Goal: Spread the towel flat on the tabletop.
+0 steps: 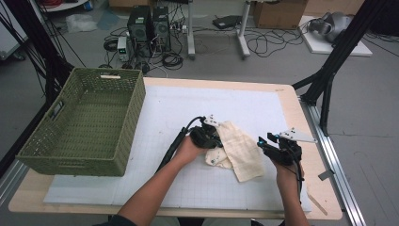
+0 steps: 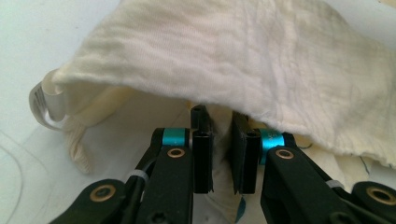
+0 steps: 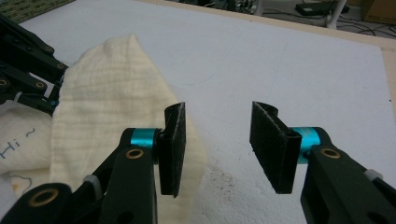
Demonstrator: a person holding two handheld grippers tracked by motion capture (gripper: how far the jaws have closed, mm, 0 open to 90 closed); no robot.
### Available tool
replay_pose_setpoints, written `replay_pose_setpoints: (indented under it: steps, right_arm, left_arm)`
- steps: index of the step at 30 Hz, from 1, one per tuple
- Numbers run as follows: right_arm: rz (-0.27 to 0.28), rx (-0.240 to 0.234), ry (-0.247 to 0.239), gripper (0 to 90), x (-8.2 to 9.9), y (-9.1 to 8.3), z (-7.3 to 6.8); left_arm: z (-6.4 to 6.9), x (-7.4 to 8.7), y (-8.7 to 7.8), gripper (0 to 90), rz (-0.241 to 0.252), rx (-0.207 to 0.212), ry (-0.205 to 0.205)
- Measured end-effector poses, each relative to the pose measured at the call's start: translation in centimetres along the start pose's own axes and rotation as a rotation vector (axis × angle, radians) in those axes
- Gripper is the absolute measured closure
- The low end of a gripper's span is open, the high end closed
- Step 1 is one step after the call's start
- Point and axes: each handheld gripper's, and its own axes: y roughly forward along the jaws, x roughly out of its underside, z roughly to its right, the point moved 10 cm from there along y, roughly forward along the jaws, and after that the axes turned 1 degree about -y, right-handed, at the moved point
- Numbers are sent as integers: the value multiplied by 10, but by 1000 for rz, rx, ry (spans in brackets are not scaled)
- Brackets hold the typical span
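Left gripper (image 1: 212, 139) pinching the cream cloth's (image 1: 242, 149) left fold, right gripper (image 1: 267, 140) hovering half-open beside its right edge, gripping nothing.

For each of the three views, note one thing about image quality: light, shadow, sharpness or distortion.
High view: even, soft room light, faint shadows under the basket; overall a little soft. Left gripper view: the cloth is bright, nearly washed out at top left, with dark shadow under its fold where the left gripper sits. Right gripper view: the right gripper is sharp, the far table edge bows slightly from the wide lens.
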Motion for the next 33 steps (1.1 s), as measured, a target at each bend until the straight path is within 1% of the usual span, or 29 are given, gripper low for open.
replay_pose_setpoints:
  steps: [2,4,5,7,10,12,15,17,19,23,26,29,31,33]
  right_arm:
    - [-2,-3,0,556,1,0,0]
    - [-7,-4,-1,556,2,0,-1]
    - [-10,-6,0,556,2,0,-1]
    - [-6,-9,-7,556,2,1,-2]
    - [-10,-15,-9,557,2,2,-5]
    - [-10,-28,-12,557,2,3,-8]
    - [-9,-61,-29,557,0,6,-18]
    - [-14,-89,-53,556,-1,9,-28]
    - [-15,-118,-78,548,-3,13,-39]
    - [-24,-192,-130,536,-4,22,-65]
    - [-35,-255,-168,525,-3,28,-87]
    - [-47,-316,-205,525,-1,35,-110]
    - [-61,-353,-235,525,2,40,-126]
    - [-86,-383,-274,524,7,45,-142]
  left_arm:
    - [-2,-1,-6,823,4,-7,-6]
    - [-5,0,-13,826,2,-19,-1]
    - [-7,0,-19,826,11,-31,-2]
    - [-11,3,-30,826,23,-50,-16]
    - [-19,13,-47,827,26,-82,-40]
    - [-24,19,-59,827,25,-103,-43]
    - [-28,24,-75,827,45,-129,-57]
    - [-31,29,-85,827,49,-151,-55]
    - [-32,33,-92,827,54,-163,-55]
    - [-35,44,-106,827,65,-192,-63]
    - [-40,52,-113,826,61,-221,-79]
    - [-43,56,-119,826,71,-245,-90]
    - [-44,58,-120,824,73,-249,-94]
    - [-45,59,-120,824,71,-251,-96]
